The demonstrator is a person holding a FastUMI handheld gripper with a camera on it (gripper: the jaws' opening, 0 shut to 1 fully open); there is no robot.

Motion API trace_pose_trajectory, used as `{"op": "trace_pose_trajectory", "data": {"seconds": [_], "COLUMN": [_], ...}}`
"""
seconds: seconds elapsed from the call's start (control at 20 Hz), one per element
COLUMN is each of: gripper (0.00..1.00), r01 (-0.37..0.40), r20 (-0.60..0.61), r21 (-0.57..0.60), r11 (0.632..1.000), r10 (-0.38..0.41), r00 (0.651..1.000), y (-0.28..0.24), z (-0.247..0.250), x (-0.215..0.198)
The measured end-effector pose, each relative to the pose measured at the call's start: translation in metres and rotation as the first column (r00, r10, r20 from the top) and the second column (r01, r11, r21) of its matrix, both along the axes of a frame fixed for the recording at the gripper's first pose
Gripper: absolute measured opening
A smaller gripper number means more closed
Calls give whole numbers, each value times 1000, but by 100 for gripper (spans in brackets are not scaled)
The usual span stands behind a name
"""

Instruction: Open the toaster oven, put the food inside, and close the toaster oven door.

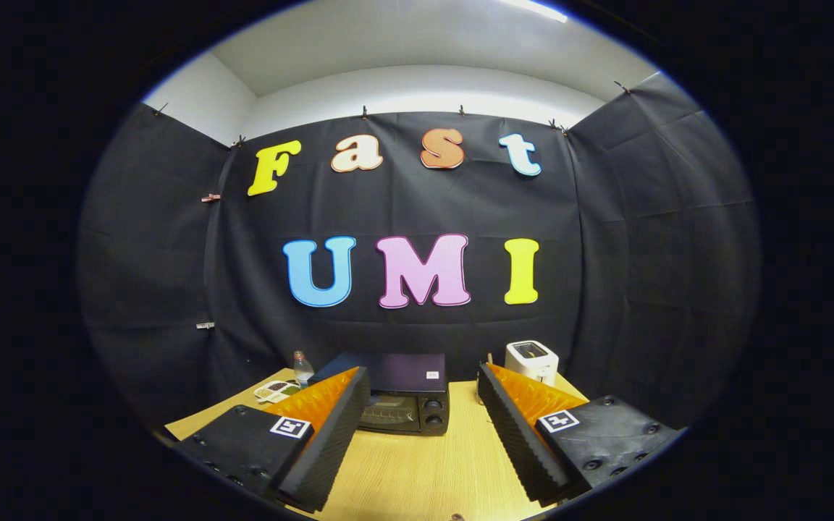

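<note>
A dark toaster oven [404, 402] stands on the wooden table [424, 470], beyond my fingertips, with its door closed and two knobs on its right side. A flat dark box lies on top of it. My gripper [424, 394] is held above the table, open wide, with nothing between its fingers; the oven shows in the gap, nearer the left finger [330, 434]. A small plate with food [277, 391] lies to the left of the oven, past the left finger.
A clear plastic bottle [302, 367] stands behind the plate. A white pop-up toaster [531, 360] sits at the back right of the table, beyond the right finger. Black cloth walls close in the table on three sides.
</note>
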State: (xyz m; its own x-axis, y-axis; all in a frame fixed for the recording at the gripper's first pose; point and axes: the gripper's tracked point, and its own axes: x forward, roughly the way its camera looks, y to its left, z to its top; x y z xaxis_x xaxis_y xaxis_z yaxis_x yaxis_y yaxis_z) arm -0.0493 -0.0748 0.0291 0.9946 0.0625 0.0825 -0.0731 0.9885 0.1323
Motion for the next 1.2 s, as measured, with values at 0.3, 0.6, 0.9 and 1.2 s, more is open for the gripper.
{"op": "trace_pose_trajectory", "data": {"seconds": [0.3, 0.6, 0.9, 1.2], "gripper": [98, 98, 98, 98], "r01": [-6, -7, -10, -14], "r20": [-7, -5, -18, -23], "r21": [-3, -8, 9, -2], "r11": [1000, 1000, 1000, 1000], "r10": [6, 7, 10, 14], "r00": [1000, 1000, 1000, 1000], "y": [6, 10, 14, 16], "z": [-3, -1, -3, -6], "x": [4, 9, 15, 22]}}
